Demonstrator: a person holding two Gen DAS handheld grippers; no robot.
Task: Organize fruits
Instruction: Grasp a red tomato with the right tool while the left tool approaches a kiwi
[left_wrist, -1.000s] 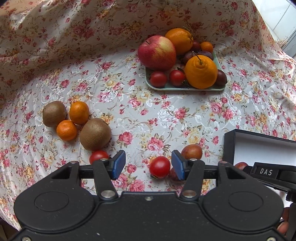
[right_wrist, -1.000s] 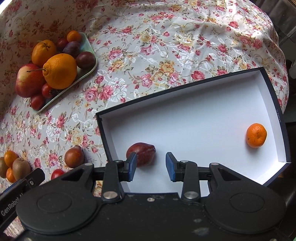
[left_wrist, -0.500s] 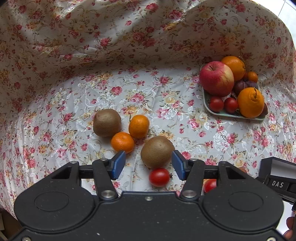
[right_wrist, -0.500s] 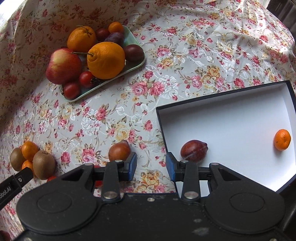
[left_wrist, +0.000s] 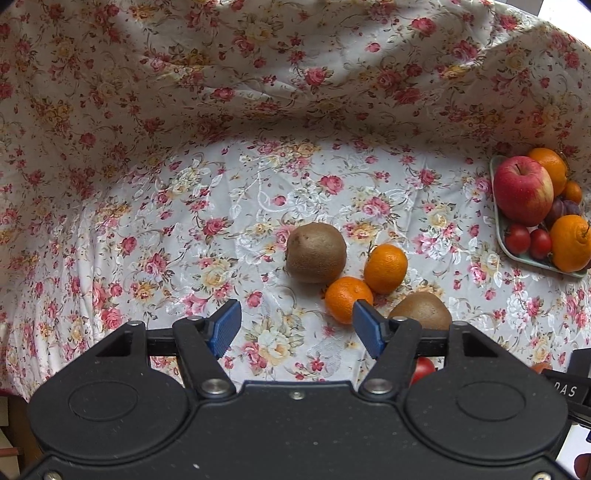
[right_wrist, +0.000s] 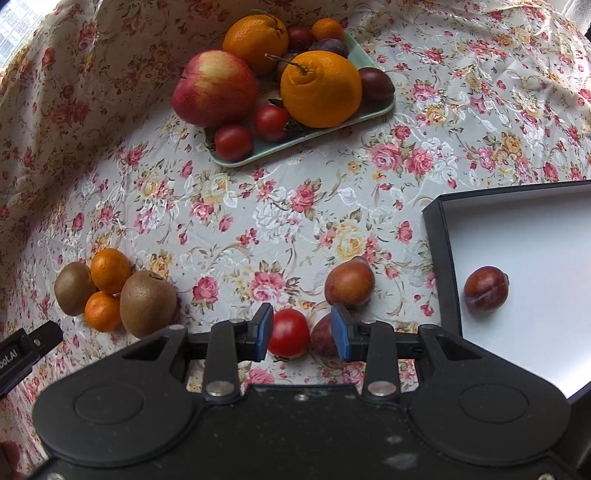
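My left gripper (left_wrist: 296, 326) is open and empty above the floral cloth. Just ahead to its right lie a kiwi (left_wrist: 316, 252), two mandarins (left_wrist: 385, 268) (left_wrist: 348, 298) and a second kiwi (left_wrist: 421, 311). My right gripper (right_wrist: 302, 334) is open and empty, with a cherry tomato (right_wrist: 289, 333) and a dark plum (right_wrist: 323, 335) on the cloth between its fingers. A brown plum (right_wrist: 349, 282) lies just beyond. A plum (right_wrist: 486, 289) sits in the white box (right_wrist: 524, 236) at right.
A green tray (right_wrist: 373, 112) at the back holds an apple (right_wrist: 215, 88), two oranges, cherry tomatoes and plums; it also shows in the left wrist view (left_wrist: 498, 225). The cloth rises in folds behind. The left gripper's edge (right_wrist: 26, 350) shows at lower left.
The left gripper has swung left, past the tomatoes toward the kiwis and mandarins. The right gripper has moved left out of the box to the tomato and plums on the cloth.
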